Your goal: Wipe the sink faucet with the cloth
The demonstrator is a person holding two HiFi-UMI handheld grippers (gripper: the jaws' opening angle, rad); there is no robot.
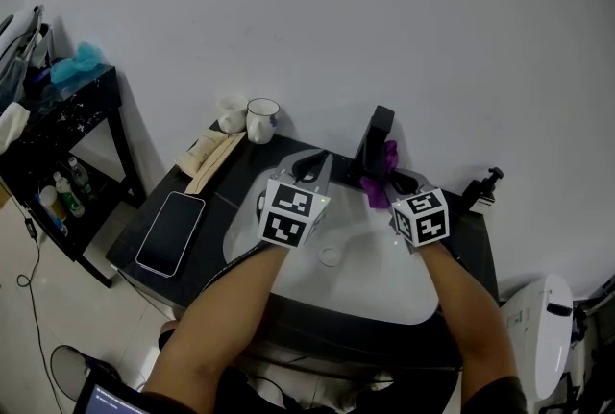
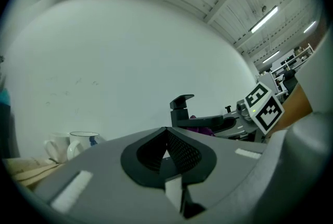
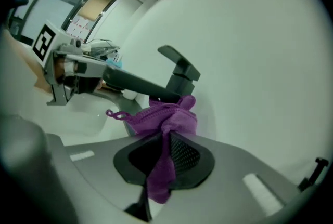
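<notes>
A black faucet (image 1: 378, 135) stands behind the white sink (image 1: 384, 282), its spout (image 3: 136, 84) reaching out over the basin. A purple cloth (image 1: 381, 180) is bunched against the spout next to the faucet's base. My right gripper (image 1: 392, 183) is shut on the cloth (image 3: 167, 117), and a tail of it hangs down between the jaws. My left gripper (image 1: 309, 172) hovers over the sink's back left, just left of the spout; its jaws are shut with nothing in them. In the left gripper view the faucet (image 2: 181, 107) and cloth (image 2: 201, 128) lie ahead to the right.
Two white mugs (image 1: 261, 119) stand at the counter's back left, with a beige folded cloth (image 1: 207, 158) and a phone (image 1: 171, 231) in front of them. A black shelf (image 1: 60, 129) with bottles stands at far left. A small black fixture (image 1: 488, 183) sits right of the sink.
</notes>
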